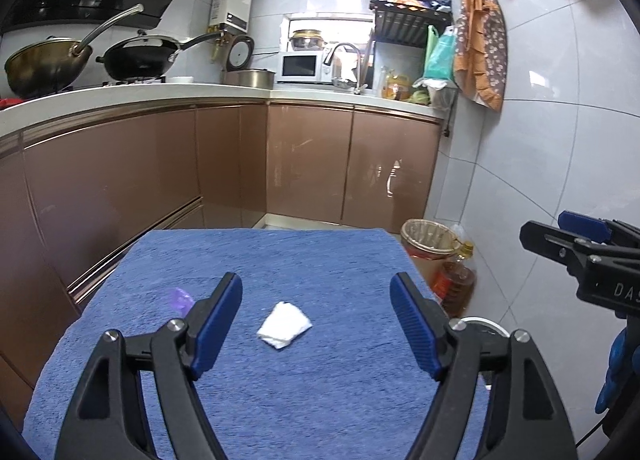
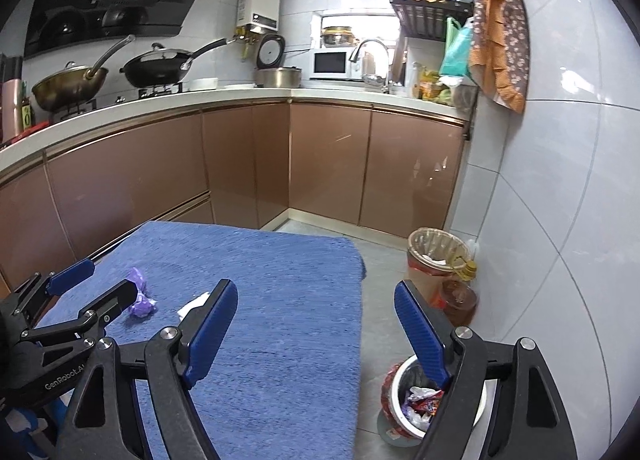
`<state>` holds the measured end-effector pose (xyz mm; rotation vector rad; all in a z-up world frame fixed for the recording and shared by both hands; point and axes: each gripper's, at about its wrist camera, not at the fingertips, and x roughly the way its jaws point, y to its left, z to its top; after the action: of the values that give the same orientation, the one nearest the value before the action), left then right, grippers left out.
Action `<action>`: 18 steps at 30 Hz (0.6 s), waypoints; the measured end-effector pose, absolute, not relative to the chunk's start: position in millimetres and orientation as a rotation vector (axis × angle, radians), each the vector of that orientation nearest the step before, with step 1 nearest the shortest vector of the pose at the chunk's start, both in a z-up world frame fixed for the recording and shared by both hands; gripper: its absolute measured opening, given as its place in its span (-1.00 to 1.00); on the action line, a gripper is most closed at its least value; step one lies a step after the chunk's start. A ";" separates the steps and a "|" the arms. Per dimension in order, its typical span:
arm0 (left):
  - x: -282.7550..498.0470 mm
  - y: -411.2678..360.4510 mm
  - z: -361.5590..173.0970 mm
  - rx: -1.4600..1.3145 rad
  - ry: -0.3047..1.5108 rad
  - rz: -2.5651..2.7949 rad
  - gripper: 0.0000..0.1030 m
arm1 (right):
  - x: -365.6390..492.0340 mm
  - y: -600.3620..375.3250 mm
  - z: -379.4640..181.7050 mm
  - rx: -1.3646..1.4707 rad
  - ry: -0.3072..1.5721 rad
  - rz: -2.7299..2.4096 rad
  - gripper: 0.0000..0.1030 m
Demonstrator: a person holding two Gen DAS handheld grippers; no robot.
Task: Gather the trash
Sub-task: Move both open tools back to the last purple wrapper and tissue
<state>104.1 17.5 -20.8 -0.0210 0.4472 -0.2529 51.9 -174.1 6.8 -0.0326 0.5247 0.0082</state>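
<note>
The white tissue (image 1: 284, 325) is a light, soft, crumpled piece; it will squash easily and can slip, so I think it is best to pinch it across its thick folded middle. It lies flat on the blue towel (image 1: 320, 400) that covers the counter, between the two fingers of the left gripper (image 1: 316, 322) and a little ahead of the tips, apparently not touching them. These fingers are wide apart and hold nothing. A purple wrapper (image 2: 141, 297) lies near, perhaps plastic. The right gripper (image 2: 316, 330) is also spread and empty, above the bin (image 2: 400, 380)
</note>
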 end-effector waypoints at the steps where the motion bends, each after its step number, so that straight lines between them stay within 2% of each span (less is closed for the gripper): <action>1: 104.8 20.6 -22.2 -0.019 0.448 -0.246 0.46 | 54.2 -171.1 5.9 -0.035 0.527 0.015 0.54; 18: 141.7 95.7 -77.3 -0.020 0.561 -0.083 0.47 | 125.3 -107.5 -47.3 -0.075 0.683 0.215 0.55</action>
<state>141.7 95.7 -77.3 -0.0203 0.5605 -0.0828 125.3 -107.5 -47.3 -0.0749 0.6833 0.2152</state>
